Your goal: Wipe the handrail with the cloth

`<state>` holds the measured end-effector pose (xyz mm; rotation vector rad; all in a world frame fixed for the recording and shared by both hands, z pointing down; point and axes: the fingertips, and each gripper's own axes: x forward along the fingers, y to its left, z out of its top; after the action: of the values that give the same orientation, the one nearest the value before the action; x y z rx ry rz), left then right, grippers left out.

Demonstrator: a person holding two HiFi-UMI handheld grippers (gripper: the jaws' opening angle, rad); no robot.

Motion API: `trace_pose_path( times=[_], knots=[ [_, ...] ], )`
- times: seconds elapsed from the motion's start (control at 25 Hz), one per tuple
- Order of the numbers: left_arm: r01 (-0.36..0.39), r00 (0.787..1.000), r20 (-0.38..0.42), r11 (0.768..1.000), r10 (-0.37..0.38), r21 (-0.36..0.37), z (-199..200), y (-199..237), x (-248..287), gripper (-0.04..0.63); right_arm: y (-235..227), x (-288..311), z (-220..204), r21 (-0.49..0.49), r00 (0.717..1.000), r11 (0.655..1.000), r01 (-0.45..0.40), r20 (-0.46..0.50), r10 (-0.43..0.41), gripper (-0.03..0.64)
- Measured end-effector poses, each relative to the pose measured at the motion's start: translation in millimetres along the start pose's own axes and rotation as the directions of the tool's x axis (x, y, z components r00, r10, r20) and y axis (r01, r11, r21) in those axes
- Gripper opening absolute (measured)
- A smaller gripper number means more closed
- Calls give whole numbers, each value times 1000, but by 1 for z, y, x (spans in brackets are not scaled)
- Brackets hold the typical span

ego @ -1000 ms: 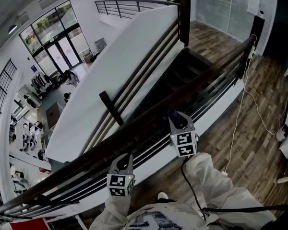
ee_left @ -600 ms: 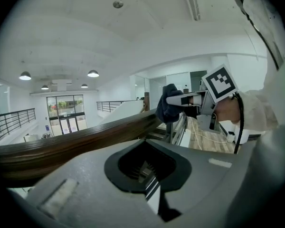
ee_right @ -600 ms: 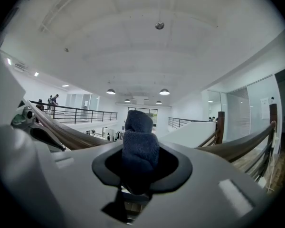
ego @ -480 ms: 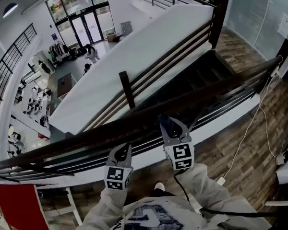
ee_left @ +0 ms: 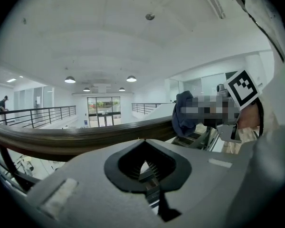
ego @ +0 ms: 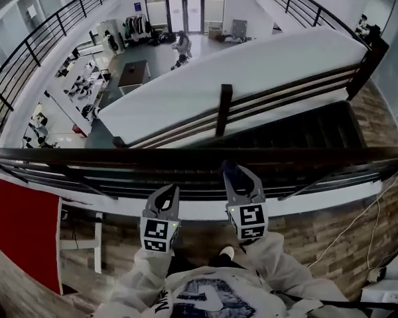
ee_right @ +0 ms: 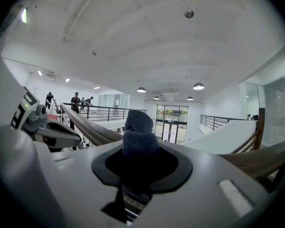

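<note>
In the head view, the dark handrail (ego: 86, 156) runs across from 9 to 3 o'clock. The left gripper (ego: 167, 191) sits just below it, and the right gripper (ego: 231, 172) reaches up to it near the middle. In the left gripper view, the jaws are pressed together with nothing in them. The dark blue cloth (ee_left: 183, 115) lies on the rail at 2 o'clock. In the right gripper view, the jaws squeeze the cloth, which sticks up in the middle.

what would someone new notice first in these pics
The dark wooden handrail runs straight across the head view, with an open lobby floor far below beyond it. At mid-rail the right gripper is clamped on a bunched dark cloth, while the left gripper hangs just beside it.
</note>
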<state>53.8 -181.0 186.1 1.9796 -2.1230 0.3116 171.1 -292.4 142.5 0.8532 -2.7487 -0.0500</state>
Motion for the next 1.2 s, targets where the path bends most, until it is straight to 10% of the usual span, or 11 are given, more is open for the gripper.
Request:
trace_pose_path(
  times=[1.2],
  knots=[
    [-450,893,-121,869,434,-204,-174,350,-216,0,465,184,-38,-39,847,858,-512,-186,498,103]
  ],
)
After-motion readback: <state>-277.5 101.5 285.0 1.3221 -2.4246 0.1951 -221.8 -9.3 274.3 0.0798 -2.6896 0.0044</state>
